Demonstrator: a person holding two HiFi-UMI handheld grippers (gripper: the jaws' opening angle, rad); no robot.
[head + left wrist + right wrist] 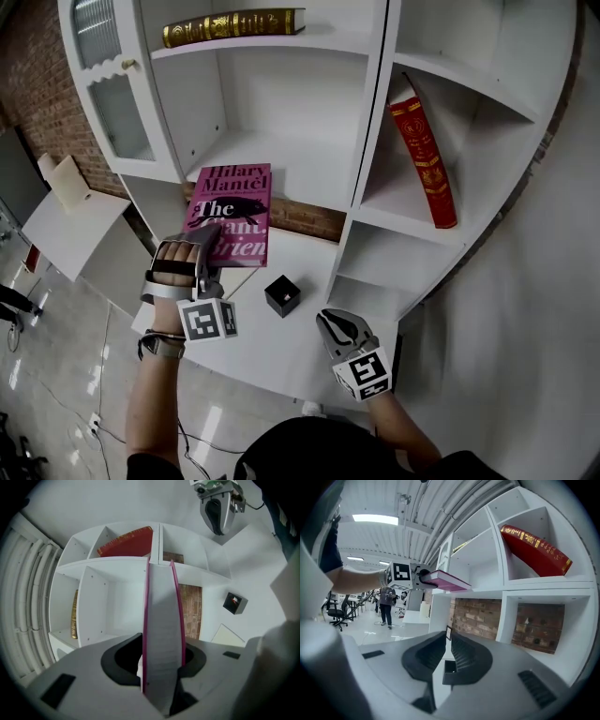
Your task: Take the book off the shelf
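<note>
The pink paperback book [232, 202] is out in front of the white shelf unit [281, 155], held flat with its cover up. My left gripper [210, 240] is shut on its near edge. In the left gripper view the book [161, 634] stands edge-on between the jaws, pages toward the camera. The right gripper view shows the book [447, 580] level in the left gripper [423, 576], forward of the shelf's front. My right gripper [328, 323] hangs over the white ledge [281, 356], jaws together and empty [449, 641].
A gold book [234, 23] lies on the upper shelf. A red book [424, 159] leans in the right compartment. A small black cube [282, 295] sits on the ledge between the grippers. A glazed cabinet door [117, 94] stands open at left.
</note>
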